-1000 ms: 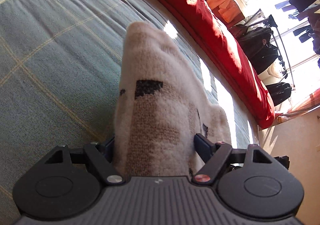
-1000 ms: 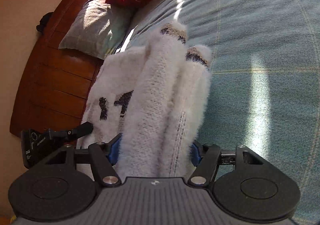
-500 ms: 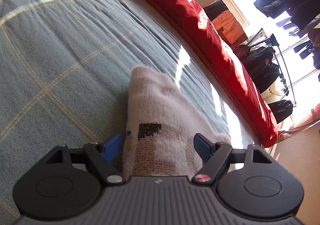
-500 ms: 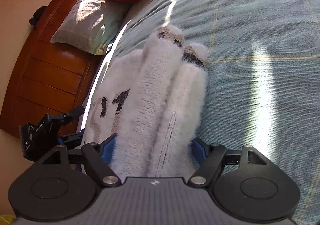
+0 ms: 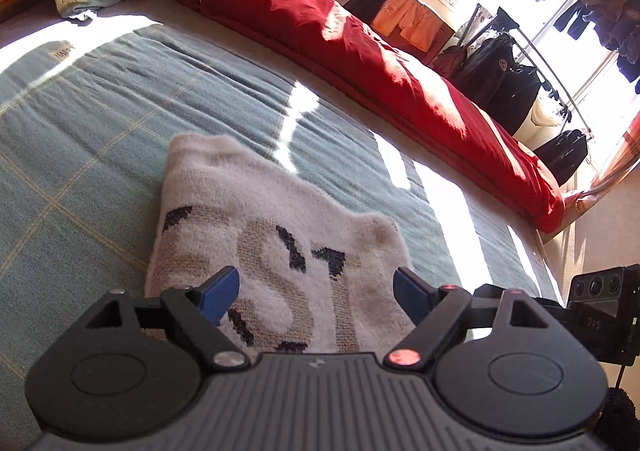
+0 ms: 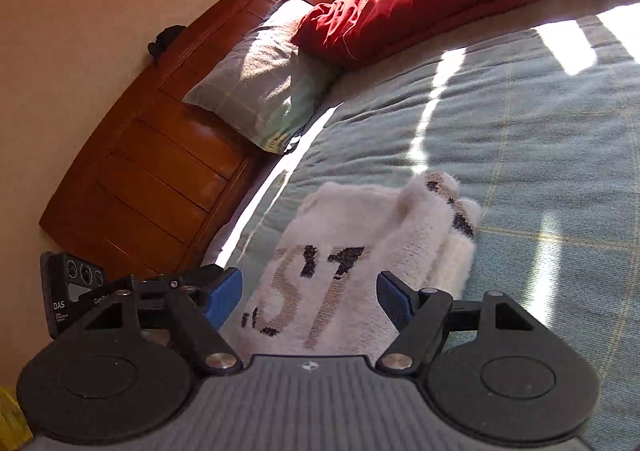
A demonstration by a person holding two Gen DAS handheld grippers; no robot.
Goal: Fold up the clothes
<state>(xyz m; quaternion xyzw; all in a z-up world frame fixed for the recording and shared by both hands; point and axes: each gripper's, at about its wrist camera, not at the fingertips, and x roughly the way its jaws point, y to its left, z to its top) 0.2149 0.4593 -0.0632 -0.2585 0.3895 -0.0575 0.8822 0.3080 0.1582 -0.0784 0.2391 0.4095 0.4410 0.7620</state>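
Both tools, left (image 5: 316, 293) and right (image 6: 310, 293), were held open, empty, above the folded sweater (image 5: 256, 235); soft, light knit, best gripped at edges.

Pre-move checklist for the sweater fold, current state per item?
1. Left gripper clear of the white sweater: ok. Jaws just opened further, pads not pressing, knit lies below them.
2. Right gripper released: ok, pads apart and off the cloth.
3. Sweater lying on the green blanket: ok.
4. Sleeves tucked in: not ok, both bunch along one edge with cuffs poking out.
5. Fold edges square: cannot tell, near edge hidden by the grippers.
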